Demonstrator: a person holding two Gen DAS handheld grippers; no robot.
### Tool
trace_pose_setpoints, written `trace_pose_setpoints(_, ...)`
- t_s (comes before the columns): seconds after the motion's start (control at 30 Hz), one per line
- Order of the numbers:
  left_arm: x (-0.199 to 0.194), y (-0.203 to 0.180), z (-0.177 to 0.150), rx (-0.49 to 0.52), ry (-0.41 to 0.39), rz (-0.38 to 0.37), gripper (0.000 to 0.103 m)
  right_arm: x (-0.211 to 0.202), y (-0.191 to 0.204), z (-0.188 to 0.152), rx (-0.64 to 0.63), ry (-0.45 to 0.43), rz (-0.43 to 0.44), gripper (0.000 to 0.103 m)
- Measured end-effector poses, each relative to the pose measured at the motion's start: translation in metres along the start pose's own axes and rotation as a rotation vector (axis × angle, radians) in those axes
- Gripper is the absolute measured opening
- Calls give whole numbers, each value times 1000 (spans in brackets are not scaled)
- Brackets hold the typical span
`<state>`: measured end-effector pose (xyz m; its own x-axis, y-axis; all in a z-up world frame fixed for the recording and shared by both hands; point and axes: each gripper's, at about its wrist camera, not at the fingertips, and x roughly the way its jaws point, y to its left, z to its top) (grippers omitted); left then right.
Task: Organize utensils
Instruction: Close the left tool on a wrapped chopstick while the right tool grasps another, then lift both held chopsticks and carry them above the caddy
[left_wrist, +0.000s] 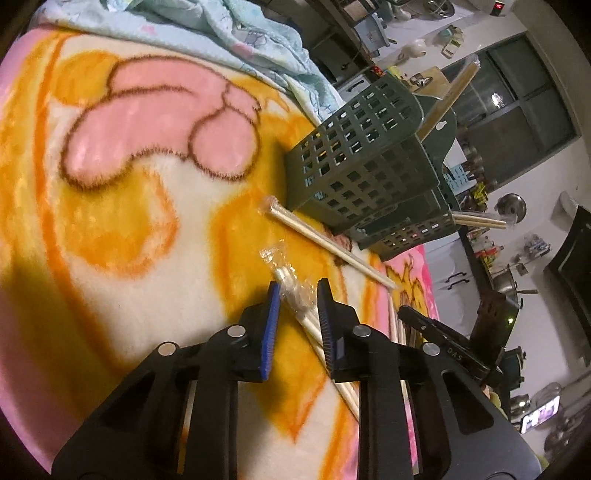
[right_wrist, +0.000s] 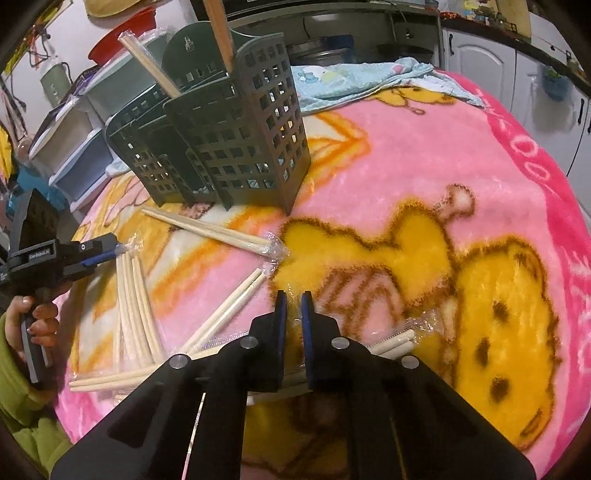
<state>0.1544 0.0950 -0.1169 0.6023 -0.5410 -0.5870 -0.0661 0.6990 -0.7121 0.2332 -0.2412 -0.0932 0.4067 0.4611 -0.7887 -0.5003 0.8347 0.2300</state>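
Left gripper (left_wrist: 295, 291) clamps wrapped chopsticks (left_wrist: 295, 295); right gripper (right_wrist: 293, 299) shut (blanket (right_wrist: 406, 166) bare ahead).

Ahead of my right gripper (right_wrist: 291, 299) the pink blanket (right_wrist: 424, 173) lies bare out to the far right: open passage there. The green caddy (right_wrist: 236, 147) stands upright ahead and left, chopsticks jutting above its rim, blocking any low pass. Wrapped chopstick pairs (right_wrist: 221, 232) scatter across the near-left ground. My left gripper (right_wrist: 99, 251) crowds that side. A crumpled blue towel (right_wrist: 354, 79) lies behind the caddy.
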Motion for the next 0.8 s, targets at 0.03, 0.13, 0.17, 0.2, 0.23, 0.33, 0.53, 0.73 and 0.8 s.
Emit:
trace_pose_setpoints(0.03, 0, 0, 0, 2, 2, 1, 14, -1, 1, 0, 1, -6, -1, 5)
trace_pose_setpoints(0.13, 1, -1, -1, 11, 3, 10, 7, -8, 3, 0, 5, -29, -5, 4)
trace_pose_setpoints(0.17, 1, -1, -1, 11, 2, 11, 4, -9, 4, 1, 4, -36, -6, 3)
trace_pose_setpoints(0.2, 1, -1, -1, 13, 1, 14, 3, -12, 5, 2, 3, -44, -6, 3)
trace_pose_setpoints(0.23, 1, -1, -1, 15, 2, 14, 2, -15, 7, 3, 2, -56, -5, 3)
trace_pose_setpoints(0.33, -1, -2, -1, 24, -3, 15, 1, -24, 11, 7, -4, -81, -2, 3)
trace_pose_setpoints(0.53, -16, -8, 4, 47, -41, 6, 1, -49, 30, 15, -44, -144, 8, 3)
trace_pose_setpoints(0.73, -31, -4, 12, 29, -61, -24, 1, -66, 55, 21, -97, -184, 7, 3)
trace_pose_setpoints(0.8, -34, -5, 13, 31, -65, -31, 1, -71, 65, 23, -118, -197, 7, 3)
